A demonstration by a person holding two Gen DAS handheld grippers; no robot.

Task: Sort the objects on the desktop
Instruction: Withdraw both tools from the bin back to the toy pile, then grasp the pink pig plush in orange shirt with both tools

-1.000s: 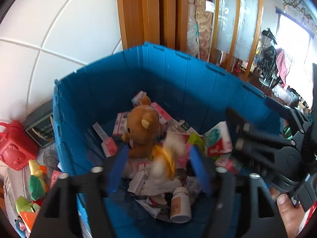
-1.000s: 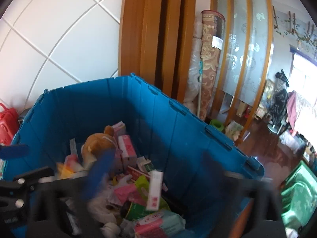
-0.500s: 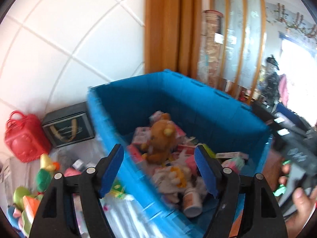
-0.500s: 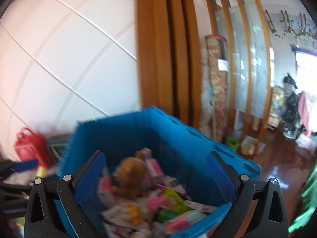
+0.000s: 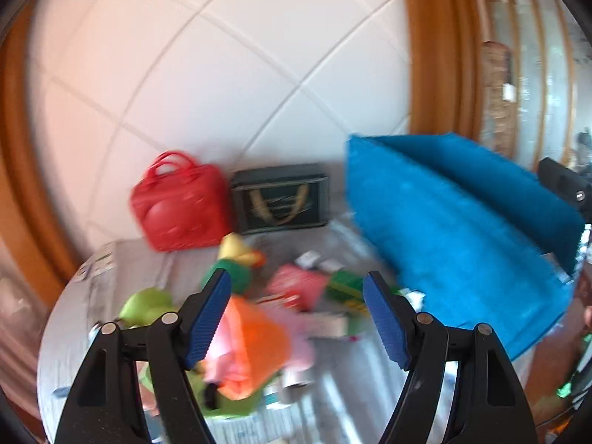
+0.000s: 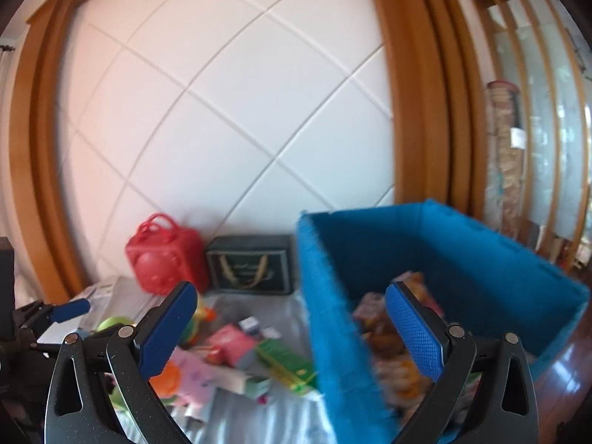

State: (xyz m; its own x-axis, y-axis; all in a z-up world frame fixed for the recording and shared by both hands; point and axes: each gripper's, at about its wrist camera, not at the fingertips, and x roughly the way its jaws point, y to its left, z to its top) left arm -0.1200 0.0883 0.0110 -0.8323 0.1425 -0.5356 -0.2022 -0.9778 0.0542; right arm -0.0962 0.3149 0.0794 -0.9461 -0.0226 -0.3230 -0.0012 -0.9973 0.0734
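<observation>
- Left gripper (image 5: 297, 318) hangs over the clutter with its jaws spread wide and nothing between the blue pads.
- Right gripper (image 6: 290, 336) shows the same: jaws wide apart, empty, one pad over the clutter and the other in front of the blue crate (image 6: 436, 259).
- In the left wrist view, the blue crate (image 5: 455, 233) sits at about 3 o'clock of the pile, its near wall filling the right side; the picture is blurred.
- In the right wrist view, the crate is open-topped and holds a jumble of small packets (image 6: 392, 336), too smeared to tell apart.
- The loose pile on the tabletop (image 5: 344, 388): an orange toy (image 5: 255, 347) just ahead of the left pad, a pink box (image 5: 296, 285) at its 1 o'clock, a green box (image 5: 346, 286) beside that.
- A yellow and green toy (image 5: 236, 262) stands at 12 o'clock of the orange one; a lime green ball (image 5: 146, 305) lies at 9 o'clock.
- Against the white tiled wall (image 5: 207, 74), a red bag (image 5: 181, 207) touches a dark box with a gold mark (image 5: 281, 199) on its right.
- The right wrist view repeats the order: red bag (image 6: 162, 259), dark box (image 6: 251, 266), then the crate at 3 o'clock.
- At the far left of that view, the left gripper (image 6: 55, 314) shows as one blue pad and a black frame.
- A wooden frame (image 6: 418, 85) rises behind the crate.
</observation>
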